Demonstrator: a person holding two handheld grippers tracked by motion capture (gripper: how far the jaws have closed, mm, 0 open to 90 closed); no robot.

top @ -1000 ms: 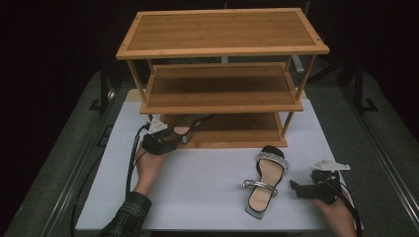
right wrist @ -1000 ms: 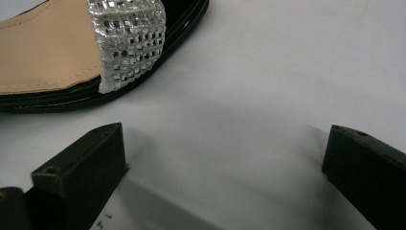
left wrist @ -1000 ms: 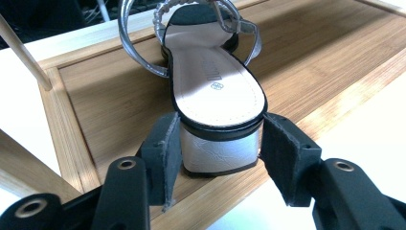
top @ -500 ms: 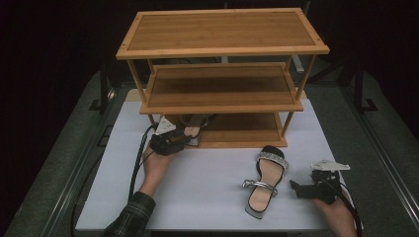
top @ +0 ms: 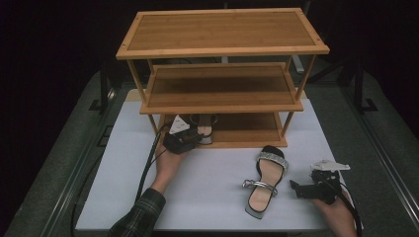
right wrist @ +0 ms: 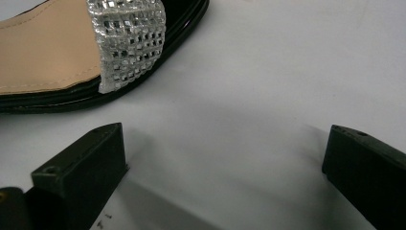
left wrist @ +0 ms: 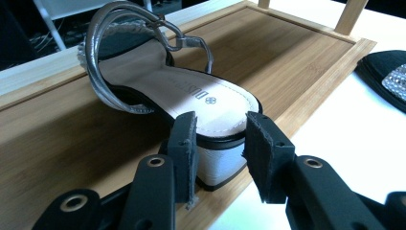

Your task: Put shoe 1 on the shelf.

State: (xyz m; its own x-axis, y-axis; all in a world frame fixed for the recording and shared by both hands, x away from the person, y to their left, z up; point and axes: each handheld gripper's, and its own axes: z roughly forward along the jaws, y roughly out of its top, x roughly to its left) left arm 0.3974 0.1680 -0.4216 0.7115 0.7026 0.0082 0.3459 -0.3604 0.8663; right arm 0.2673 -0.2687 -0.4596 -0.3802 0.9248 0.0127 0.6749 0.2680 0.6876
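One sandal (left wrist: pixel 158 91) being set on the rack's bottom shelf (left wrist: pixel 57 129); its mate (top: pixel 266 180) waits on the table (top: pixel 207 197).
Left gripper (left wrist: pixel 221 143) jaws slightly apart, flanking the heel, seemingly just letting go; likely next: back straight out. Right gripper (right wrist: pixel 225 172) jaws wide apart, holding nothing, mate's toe strap just ahead-left.

The black two-jaw tongs (right wrist: pixel 222 167) stand wide apart, one jaw rising at the lower left and the other at the lower right, with bare white bench (right wrist: pixel 268 86) between them. At the upper left lies a black-edged sandal with a tan insole (right wrist: pixel 48 52), its silver rhinestone-studded toe band (right wrist: pixel 129 40) crossing the front. The sandal rests on the bench, near the left jaw but not touching it.
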